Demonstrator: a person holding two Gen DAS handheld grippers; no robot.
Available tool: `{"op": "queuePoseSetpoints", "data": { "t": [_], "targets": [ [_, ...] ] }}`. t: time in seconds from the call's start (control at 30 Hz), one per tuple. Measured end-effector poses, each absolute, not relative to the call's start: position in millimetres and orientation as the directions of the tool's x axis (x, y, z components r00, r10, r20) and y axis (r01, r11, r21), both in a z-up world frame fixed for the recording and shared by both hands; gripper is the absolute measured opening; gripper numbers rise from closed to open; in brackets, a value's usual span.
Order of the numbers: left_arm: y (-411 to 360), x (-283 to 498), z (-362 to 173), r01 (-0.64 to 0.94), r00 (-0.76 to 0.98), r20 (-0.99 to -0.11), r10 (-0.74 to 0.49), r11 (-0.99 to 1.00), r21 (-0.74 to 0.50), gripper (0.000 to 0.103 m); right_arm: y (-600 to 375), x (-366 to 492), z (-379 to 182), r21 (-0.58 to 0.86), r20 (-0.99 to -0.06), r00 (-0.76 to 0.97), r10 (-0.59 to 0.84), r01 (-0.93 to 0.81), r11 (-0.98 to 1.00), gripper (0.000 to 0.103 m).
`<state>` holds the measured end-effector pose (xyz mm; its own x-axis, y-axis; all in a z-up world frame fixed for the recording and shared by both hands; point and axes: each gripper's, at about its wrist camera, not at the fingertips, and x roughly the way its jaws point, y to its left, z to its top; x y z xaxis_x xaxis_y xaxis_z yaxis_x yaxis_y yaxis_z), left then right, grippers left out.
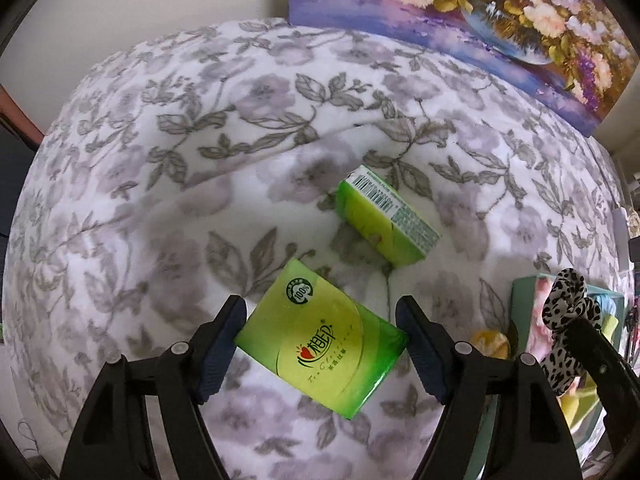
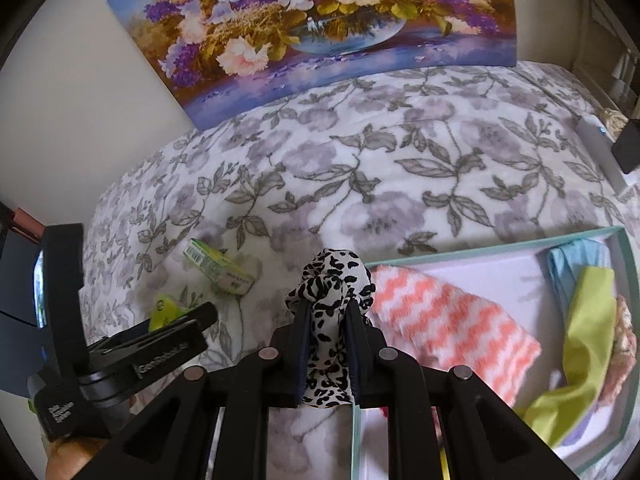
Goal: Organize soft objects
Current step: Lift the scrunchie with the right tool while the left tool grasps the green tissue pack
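My left gripper [image 1: 321, 312] is open, its jaws on either side of a green tissue pack [image 1: 320, 338] that lies flat on the floral blanket [image 1: 160, 160]. A second green tissue pack [image 1: 384, 216] lies just beyond it; it also shows in the right wrist view [image 2: 218, 266]. My right gripper [image 2: 327, 312] is shut on a black-and-white leopard scrunchie [image 2: 330, 280], held above the left edge of a teal box [image 2: 500, 244]. The scrunchie also shows at the right of the left wrist view [image 1: 566, 320].
The teal box holds a coral-and-white zigzag sock [image 2: 448, 320], a lime cloth [image 2: 580, 344] and a light blue cloth [image 2: 576, 260]. A flower painting [image 2: 312, 28] leans on the wall behind the bed. A yellow item [image 1: 490, 342] lies by the box.
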<state>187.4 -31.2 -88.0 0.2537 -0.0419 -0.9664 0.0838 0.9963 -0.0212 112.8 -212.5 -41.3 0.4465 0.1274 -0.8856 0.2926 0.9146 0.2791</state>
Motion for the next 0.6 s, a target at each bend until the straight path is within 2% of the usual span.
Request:
{"op": "queuePoseSetpoints", "data": {
  "t": [0.23, 0.6],
  "targets": [
    [-16, 152, -62, 0.065, 0.29, -0.956, -0.046, 0.997, -0.028, 0.078, -214, 84, -25, 0.278, -0.879, 0.464, 0.114, 0.302, 0.912, 0.017],
    [-40, 92, -12, 0.137, 0.403, -0.911, -0.086, 0.99, -0.033, 0.078, -205, 33, -4, 0.232, -0.87, 0.49, 0.062, 0.294, 0.927, 0.018]
  ]
}}
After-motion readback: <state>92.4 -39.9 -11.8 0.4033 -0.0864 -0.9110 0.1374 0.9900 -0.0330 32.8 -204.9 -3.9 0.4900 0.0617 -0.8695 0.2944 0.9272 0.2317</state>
